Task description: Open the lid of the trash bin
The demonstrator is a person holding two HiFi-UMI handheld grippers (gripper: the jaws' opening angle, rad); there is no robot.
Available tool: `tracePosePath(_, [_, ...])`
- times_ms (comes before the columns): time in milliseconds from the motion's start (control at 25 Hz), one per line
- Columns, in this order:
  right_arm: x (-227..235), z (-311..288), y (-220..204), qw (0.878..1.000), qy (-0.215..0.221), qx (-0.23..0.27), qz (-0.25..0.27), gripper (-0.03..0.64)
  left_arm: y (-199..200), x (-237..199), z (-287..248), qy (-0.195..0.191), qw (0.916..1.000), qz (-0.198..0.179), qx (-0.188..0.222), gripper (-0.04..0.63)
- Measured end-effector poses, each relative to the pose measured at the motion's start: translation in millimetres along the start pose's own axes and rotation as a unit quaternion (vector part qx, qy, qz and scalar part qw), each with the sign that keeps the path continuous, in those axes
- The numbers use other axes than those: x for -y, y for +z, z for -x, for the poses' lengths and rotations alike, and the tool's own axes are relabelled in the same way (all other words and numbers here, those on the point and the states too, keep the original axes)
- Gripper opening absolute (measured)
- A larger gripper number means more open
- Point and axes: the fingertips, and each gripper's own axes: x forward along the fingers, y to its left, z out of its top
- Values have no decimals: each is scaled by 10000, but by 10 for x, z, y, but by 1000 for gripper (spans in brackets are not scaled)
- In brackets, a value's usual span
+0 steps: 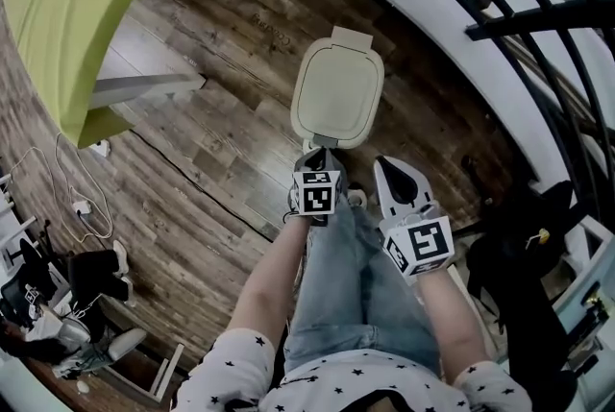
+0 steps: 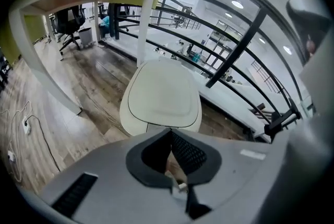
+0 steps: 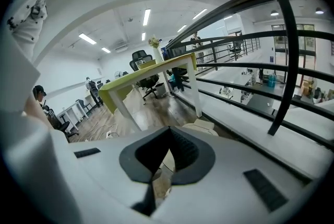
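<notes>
A cream trash bin (image 1: 336, 93) stands on the wood floor with its lid down flat. In the left gripper view the lid (image 2: 164, 95) fills the middle, just past the jaws. My left gripper (image 1: 322, 151) hovers at the bin's near edge, shut with nothing in it; its jaws (image 2: 170, 132) meet at the tip. My right gripper (image 1: 392, 168) is to the right of the bin and a little nearer to me, also shut and empty (image 3: 169, 129). From its own view only a corner of the bin (image 3: 206, 126) shows beyond the jaws.
A yellow-green table (image 1: 67, 7) with white legs stands to the left of the bin. A black railing (image 1: 538, 16) on a white ledge runs along the right. Cables and a power strip (image 1: 82, 206) lie on the floor at left. A black bag (image 1: 524, 256) sits at right.
</notes>
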Motion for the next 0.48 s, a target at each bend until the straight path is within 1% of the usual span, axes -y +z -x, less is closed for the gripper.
tracePosePath(200, [64,-26,-115,9999,-69,-62,-72,-6,-72,-32,-180,-19,10000,-72,28,12])
tracePosePath(480, [117,-49,-261,9997,-162,-104,-170,-6,-174,-108,-379,12,9998,-197,-86,12])
